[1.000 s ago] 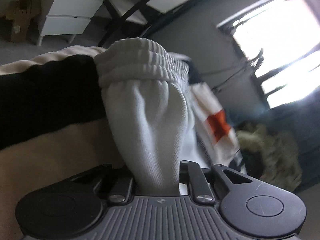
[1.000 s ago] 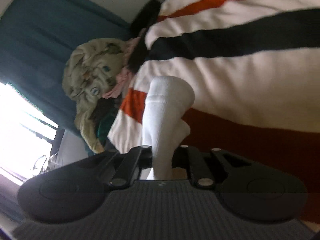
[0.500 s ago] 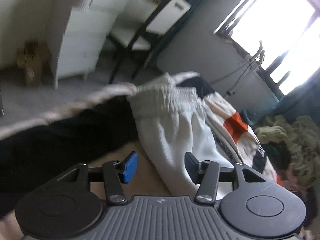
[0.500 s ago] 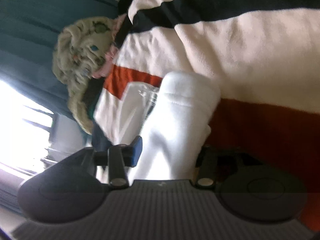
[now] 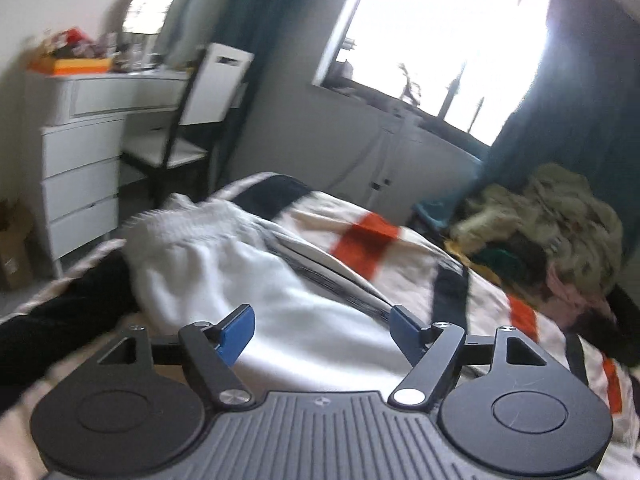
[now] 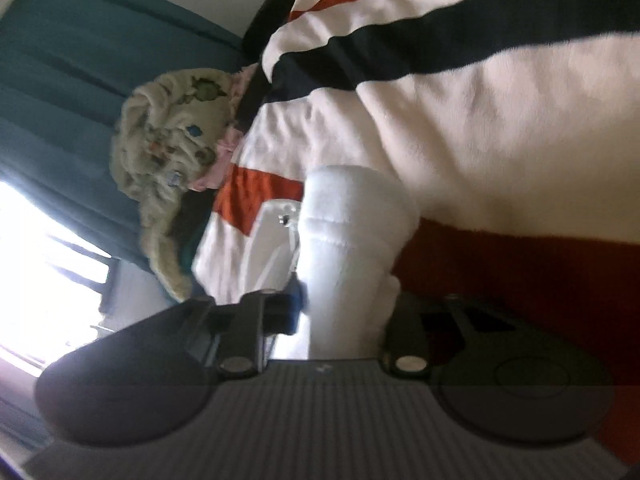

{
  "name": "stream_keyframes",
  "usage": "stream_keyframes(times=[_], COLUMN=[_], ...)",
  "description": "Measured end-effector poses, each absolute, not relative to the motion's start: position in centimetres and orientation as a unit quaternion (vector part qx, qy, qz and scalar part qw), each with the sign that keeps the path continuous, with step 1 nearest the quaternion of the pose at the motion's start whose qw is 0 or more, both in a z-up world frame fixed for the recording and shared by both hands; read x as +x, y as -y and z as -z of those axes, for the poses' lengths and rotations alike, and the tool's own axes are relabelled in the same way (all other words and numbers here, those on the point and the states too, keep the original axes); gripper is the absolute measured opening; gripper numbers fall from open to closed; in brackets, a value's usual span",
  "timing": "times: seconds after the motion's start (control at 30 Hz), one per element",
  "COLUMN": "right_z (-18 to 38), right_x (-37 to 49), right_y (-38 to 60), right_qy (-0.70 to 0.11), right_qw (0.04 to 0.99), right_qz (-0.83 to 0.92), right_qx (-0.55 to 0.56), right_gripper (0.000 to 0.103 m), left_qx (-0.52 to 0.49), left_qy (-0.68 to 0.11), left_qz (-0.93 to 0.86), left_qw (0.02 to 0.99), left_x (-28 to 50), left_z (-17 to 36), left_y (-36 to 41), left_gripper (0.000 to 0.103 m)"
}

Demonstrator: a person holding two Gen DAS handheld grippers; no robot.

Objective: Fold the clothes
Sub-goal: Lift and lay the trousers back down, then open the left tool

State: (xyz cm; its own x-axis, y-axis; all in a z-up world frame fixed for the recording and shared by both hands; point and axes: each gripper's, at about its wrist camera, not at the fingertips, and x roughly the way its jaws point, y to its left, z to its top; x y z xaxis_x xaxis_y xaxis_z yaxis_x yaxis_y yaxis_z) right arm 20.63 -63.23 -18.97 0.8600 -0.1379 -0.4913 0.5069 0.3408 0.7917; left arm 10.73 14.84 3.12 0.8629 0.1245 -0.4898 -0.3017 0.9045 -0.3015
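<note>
A white garment point(image 5: 240, 272) with a ribbed waistband lies on the striped cream, black and orange blanket point(image 5: 368, 236). My left gripper point(image 5: 322, 320) hovers above it, jaws wide and still opening; nothing is between its blue pads point(image 5: 240, 328). In the right wrist view, a rolled end of the white garment point(image 6: 352, 232) stands up between the fingers of my right gripper point(image 6: 348, 312). Those jaws are closing, and the fabric fills the gap and hides the right pad. The blanket point(image 6: 480, 140) lies behind it.
A heap of unfolded clothes point(image 5: 552, 220) sits at the far right of the bed, also seen as a heap point(image 6: 172, 140) in the right view. A white dresser point(image 5: 80, 168) and a chair point(image 5: 192, 120) stand left, a bright window point(image 5: 440, 40) behind.
My left gripper let go of the white garment, opened wide, rose and rolled level. My right gripper opened around its end of the garment and has narrowed on it again.
</note>
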Motion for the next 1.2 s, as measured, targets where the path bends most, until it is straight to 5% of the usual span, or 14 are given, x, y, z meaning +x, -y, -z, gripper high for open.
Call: stream_keyframes(times=[0.33,0.53,0.83,1.03,1.2], right_z=[15.6,10.0,2.2,6.7,15.1], right_x=[20.6,21.4,20.0,18.5,18.7], right_y=[61.4,56.4,39.1,24.0,16.1], right_qy=[-0.154,-0.117,-0.015,-0.033,-0.157], right_qw=[0.853,0.926,0.994,0.996,0.963], right_qz=[0.201,0.171,0.051,-0.071,-0.159], right_qx=[0.456,0.316,0.095,-0.051,-0.151], right_gripper=[0.024,0.024,0.018,0.018,0.018], left_qx=[-0.027,-0.014,-0.064,-0.122,-0.134], left_qy=[-0.288,-0.343,-0.318,-0.294,-0.293], left_qz=[-0.029,-0.043,-0.064,-0.070,-0.069], left_qw=[0.957,0.938,0.944,0.945,0.944], left_x=[14.1,15.6,14.9,14.4,14.3], left_z=[2.3,5.3,3.5,2.3,2.2], left_y=[-4.0,-3.5,-6.1,-8.0,-8.2], left_gripper=[0.082,0.082,0.082,0.082,0.082])
